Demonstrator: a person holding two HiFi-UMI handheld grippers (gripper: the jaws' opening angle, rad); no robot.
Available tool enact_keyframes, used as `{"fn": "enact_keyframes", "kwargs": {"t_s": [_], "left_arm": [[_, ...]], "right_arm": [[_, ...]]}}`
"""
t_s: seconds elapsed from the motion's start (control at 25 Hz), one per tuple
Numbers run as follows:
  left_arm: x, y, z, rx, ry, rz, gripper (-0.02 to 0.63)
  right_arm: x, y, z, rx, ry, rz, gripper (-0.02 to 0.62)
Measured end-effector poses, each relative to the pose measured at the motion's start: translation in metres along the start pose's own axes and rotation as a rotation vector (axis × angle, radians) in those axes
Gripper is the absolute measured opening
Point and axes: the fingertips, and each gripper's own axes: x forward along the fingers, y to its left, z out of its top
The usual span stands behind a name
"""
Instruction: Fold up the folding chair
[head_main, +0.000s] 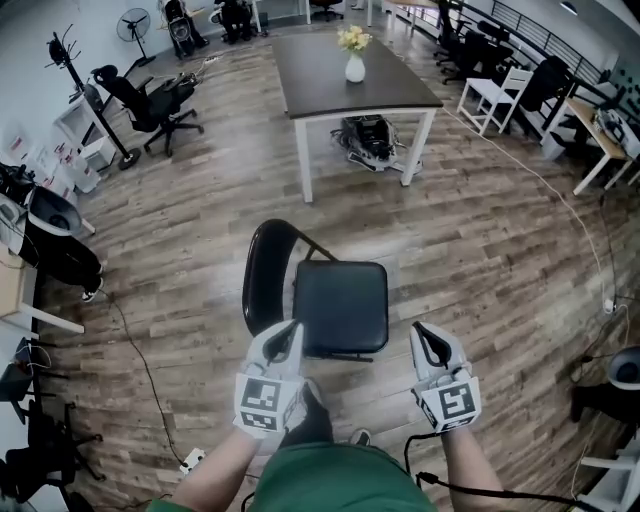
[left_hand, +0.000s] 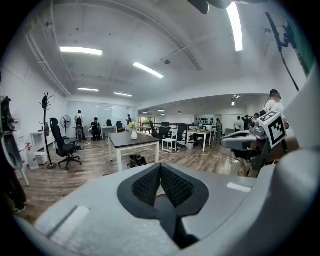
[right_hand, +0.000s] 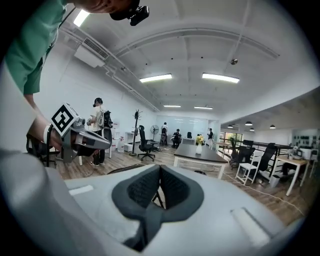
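I see chair (head_main: 340, 305) unfolded on floor (head_main: 480, 250), right ahead | left gripper (head_main: 290, 330) jaws together, empty, at seat's near-left corner | right gripper (head_main: 426, 332) jaws together, empty, beside seat's right

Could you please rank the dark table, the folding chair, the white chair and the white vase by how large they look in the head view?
1. dark table and folding chair: about alike, and the chair is nearer the camera, so no ranking between them.
2. white chair.
3. white vase.
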Motion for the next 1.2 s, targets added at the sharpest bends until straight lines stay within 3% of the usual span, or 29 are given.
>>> {"fn": "enact_keyframes", "kwargs": {"t_s": [0.28,0.52,0.8,1.0,1.04,1.12,1.2], "left_arm": [[0.045,0.057,-0.004,0.017,0.035,-0.045,0.014],[0.056,0.107,-0.030,0.038,0.091,-0.016,0.014],[0.067,0.154,-0.071,0.047,0.202,0.051,0.015],[0.087,0.166,-0.093,0.106,0.279,0.111,0.018],[0.093,0.167,-0.100,0.116,0.306,0.118,0.038],[0.100,0.172,-0.119,0.110,0.388,0.135,0.181],[0.101,0.181,-0.140,0.045,0.471,0.169,0.233]], "right_arm": [[0.053,-0.013,-0.019,-0.045,0.050,-0.048,0.003],[0.069,-0.005,-0.055,-0.036,0.155,-0.062,0.003],[0.075,-0.013,-0.125,0.053,0.258,-0.053,0.003],[0.092,-0.040,-0.191,0.144,0.310,-0.047,0.003],[0.097,-0.046,-0.206,0.167,0.316,-0.043,0.003],[0.108,-0.053,-0.237,0.223,0.331,-0.026,0.003],[0.121,-0.056,-0.268,0.287,0.352,0.006,0.003]]}}
